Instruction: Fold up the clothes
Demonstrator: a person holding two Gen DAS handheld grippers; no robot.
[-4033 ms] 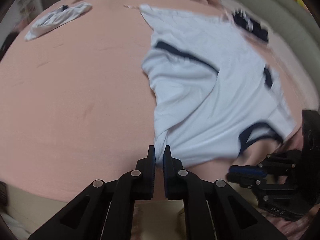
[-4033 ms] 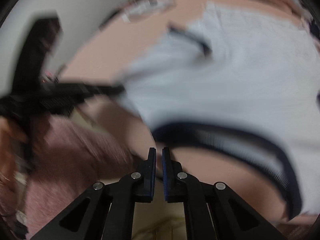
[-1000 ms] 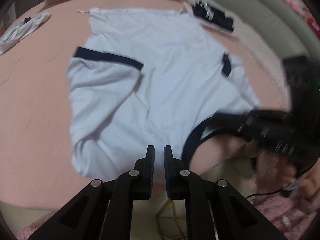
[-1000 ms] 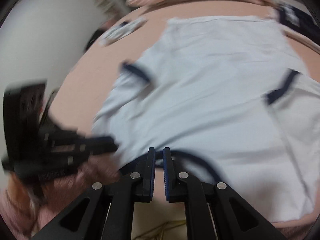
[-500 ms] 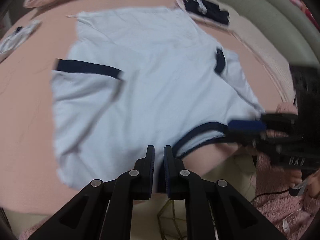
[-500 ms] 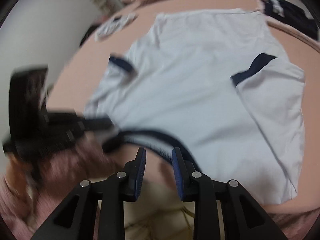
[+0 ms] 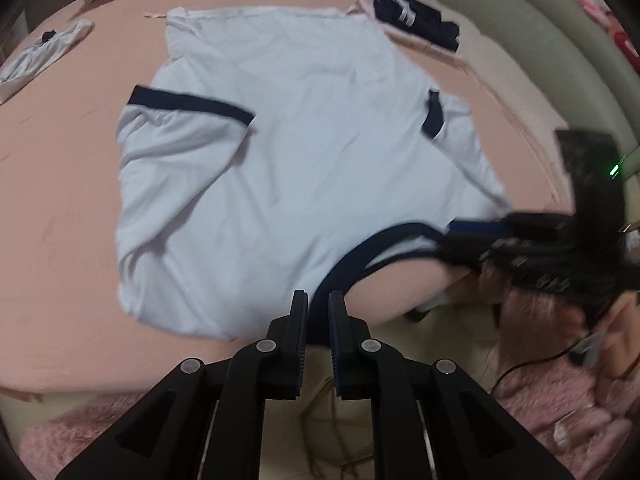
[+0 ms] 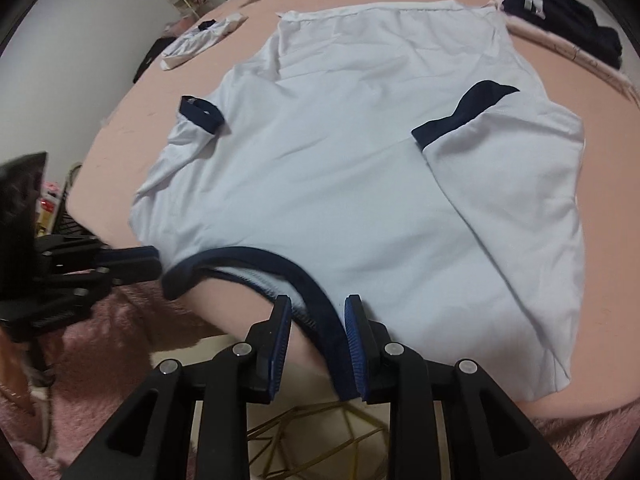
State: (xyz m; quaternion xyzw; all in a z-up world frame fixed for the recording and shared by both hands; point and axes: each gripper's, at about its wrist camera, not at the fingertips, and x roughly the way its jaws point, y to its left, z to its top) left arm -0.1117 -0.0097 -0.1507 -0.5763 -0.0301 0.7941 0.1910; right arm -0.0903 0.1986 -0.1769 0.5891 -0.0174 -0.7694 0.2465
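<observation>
A pale white T-shirt [image 7: 304, 160] with navy cuffs and a navy neckline [image 7: 360, 256] lies spread on the pink bed [image 7: 60, 208], neck toward me. My left gripper [image 7: 318, 300] is shut on the near-left end of the navy neckline at the bed's edge. My right gripper [image 8: 318, 304] has its jaws apart, and the navy neckline band [image 8: 280, 264] runs loosely between them. Each gripper shows in the other's view: the right gripper [image 7: 468, 236] blurred by the collar, the left gripper [image 8: 132, 260] at the collar's far end.
A folded white garment [image 8: 200, 36] lies at the bed's far left, and dark navy clothes [image 8: 560, 8] lie at the far right. A padded grey-green headboard [image 7: 520, 48] runs along the right. Pink fuzzy sleeves [image 7: 560, 400] and floor lie below the bed's edge.
The bunched shirt has been pulled out flat on the bed. The right gripper's jaws, shut on the neckline a second ago, have parted. The left gripper stays shut.
</observation>
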